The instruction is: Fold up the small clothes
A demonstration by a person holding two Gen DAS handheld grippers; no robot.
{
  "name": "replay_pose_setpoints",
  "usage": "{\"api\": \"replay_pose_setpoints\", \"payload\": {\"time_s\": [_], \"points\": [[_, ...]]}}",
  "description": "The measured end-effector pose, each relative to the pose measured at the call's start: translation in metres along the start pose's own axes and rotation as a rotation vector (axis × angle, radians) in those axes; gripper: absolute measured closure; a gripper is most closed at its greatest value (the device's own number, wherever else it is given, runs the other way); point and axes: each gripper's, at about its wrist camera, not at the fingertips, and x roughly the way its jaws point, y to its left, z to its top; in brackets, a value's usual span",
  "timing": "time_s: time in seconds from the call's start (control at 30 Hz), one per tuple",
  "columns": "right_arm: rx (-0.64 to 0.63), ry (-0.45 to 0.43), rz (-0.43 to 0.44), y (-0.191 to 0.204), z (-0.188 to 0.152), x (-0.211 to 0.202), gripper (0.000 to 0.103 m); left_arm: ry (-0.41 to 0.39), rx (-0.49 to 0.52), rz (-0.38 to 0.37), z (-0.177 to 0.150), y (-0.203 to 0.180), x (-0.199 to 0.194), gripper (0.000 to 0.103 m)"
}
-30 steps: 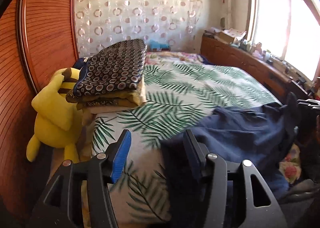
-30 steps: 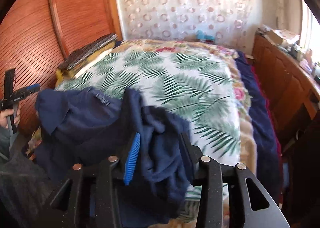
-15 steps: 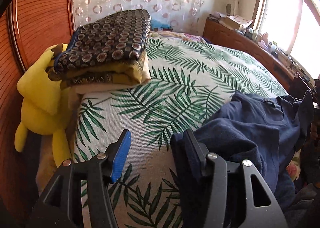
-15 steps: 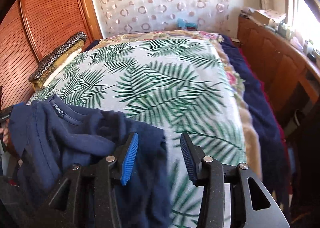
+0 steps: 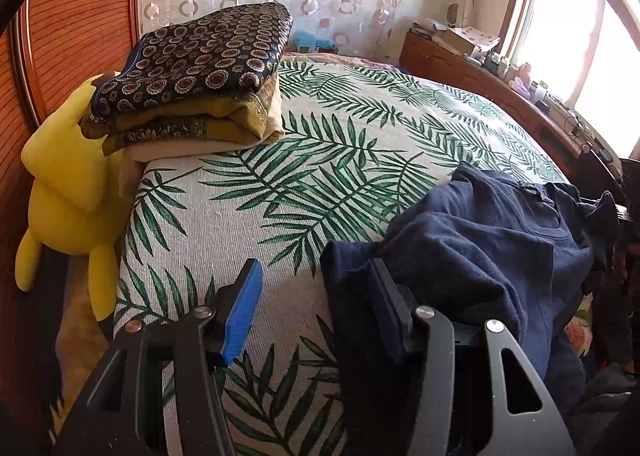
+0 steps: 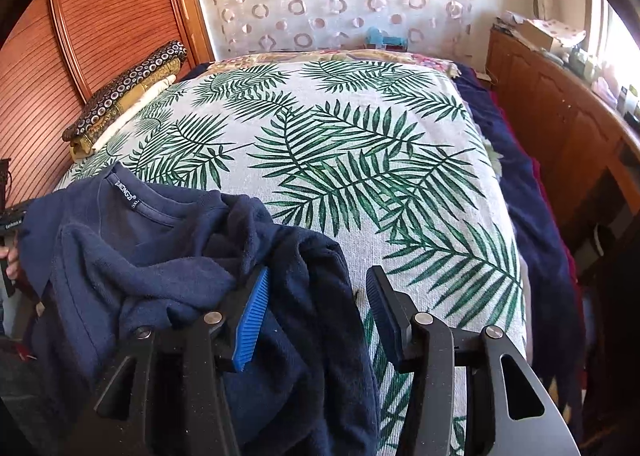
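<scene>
I have the navy shirt lying rumpled on the near edge of the bed, lower left of the right wrist frame, its collar and label facing up toward the leaf-print cover. In the left wrist frame the same shirt fills the lower right.

Both sets of fingers are spread and hold nothing. The left gripper has its right finger pressed against or under a fold of the cloth, its blue-padded finger over bare bedspread. The right gripper hovers low over the shirt's right edge, blue pad touching the fabric, the other finger over the cover.

As I judge it, the step in hand is spreading the shirt flat before any fold — it is far too bunched to crease cleanly. I would pinch a single layer at each shoulder or side seam, not a wad, then draw the two grippers apart and away from me so the body slides onto the open bedspread.

Both grippers point forward along the bed, tilted slightly down, side by side near its foot. The folded stack at upper left sits well apart — no obstacle.
</scene>
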Motion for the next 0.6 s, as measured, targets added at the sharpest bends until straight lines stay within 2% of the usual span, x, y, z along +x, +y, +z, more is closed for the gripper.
{"api": "replay_pose_setpoints", "payload": {"time_s": [0.1, 0.37, 0.4, 0.47, 0.5, 0.53, 0.6], "points": [[0.014, 0.001, 0.021, -0.001, 0.001, 0.004, 0.052, 0.001, -0.001, -0.002, -0.003, -0.004, -0.001, 0.048], [-0.001, 0.001, 0.009, 0.002, 0.000, 0.006, 0.052, 0.001, 0.031, -0.036, -0.005, -0.015, -0.002, 0.048], [-0.004, 0.003, 0.008, 0.003, 0.000, 0.006, 0.052, 0.003, 0.028, -0.050, -0.003, -0.014, -0.001, 0.054], [-0.007, 0.007, 0.017, 0.006, 0.002, 0.007, 0.062, 0.011, 0.012, -0.093, 0.001, -0.011, 0.002, 0.059], [-0.010, 0.009, 0.038, 0.008, 0.002, 0.007, 0.072, 0.014, 0.002, -0.108, 0.002, -0.009, 0.003, 0.060], [-0.019, 0.011, 0.052, 0.011, 0.002, 0.007, 0.077, 0.016, -0.009, -0.122, 0.004, -0.007, 0.003, 0.060], [-0.046, 0.007, 0.037, 0.017, 0.002, 0.007, 0.081, 0.016, -0.041, -0.138, 0.005, -0.001, 0.002, 0.060]]}}
